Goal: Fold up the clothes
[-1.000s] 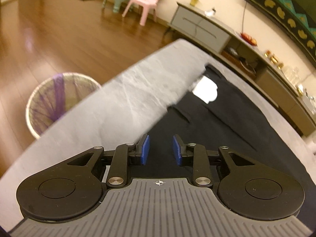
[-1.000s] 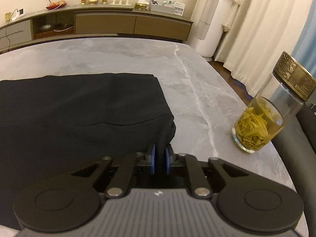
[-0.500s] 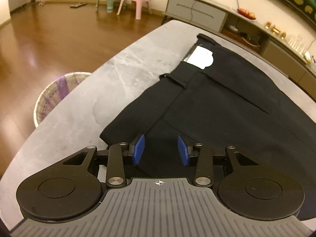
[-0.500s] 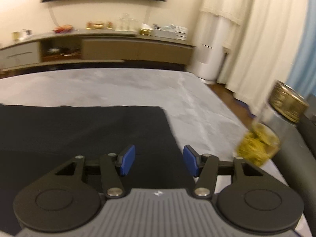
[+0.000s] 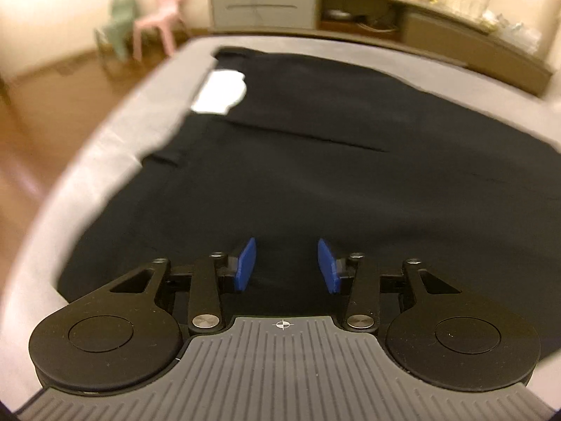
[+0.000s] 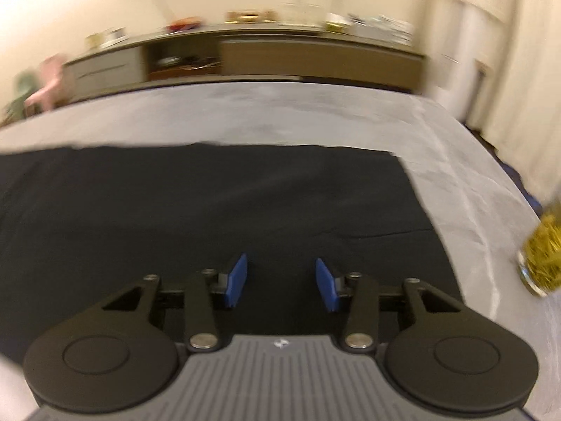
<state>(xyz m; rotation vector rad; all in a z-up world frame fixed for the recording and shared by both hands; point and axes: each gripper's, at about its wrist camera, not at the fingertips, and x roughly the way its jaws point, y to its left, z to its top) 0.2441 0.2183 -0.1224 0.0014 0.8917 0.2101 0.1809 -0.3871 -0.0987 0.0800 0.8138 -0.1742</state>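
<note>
Black trousers (image 5: 315,161) lie spread flat on the grey marbled tabletop (image 6: 280,112), filling most of both wrist views. Left gripper (image 5: 286,265): jaws spread, blue pads (image 5: 246,264) apart with nothing between them, above the dark cloth near its closer edge. A white label (image 5: 220,93) shows at the waistband end, toward the tabletop's left rim. Right gripper (image 6: 280,282): jaws likewise spread and empty, over the fabric near the hem corner. A glass jar of yellow-green leaves (image 6: 543,259), blurred, stands on the tabletop to the right, apart from the cloth. A low sideboard (image 5: 350,10) and two small chairs (image 5: 143,31) stand beyond.
</note>
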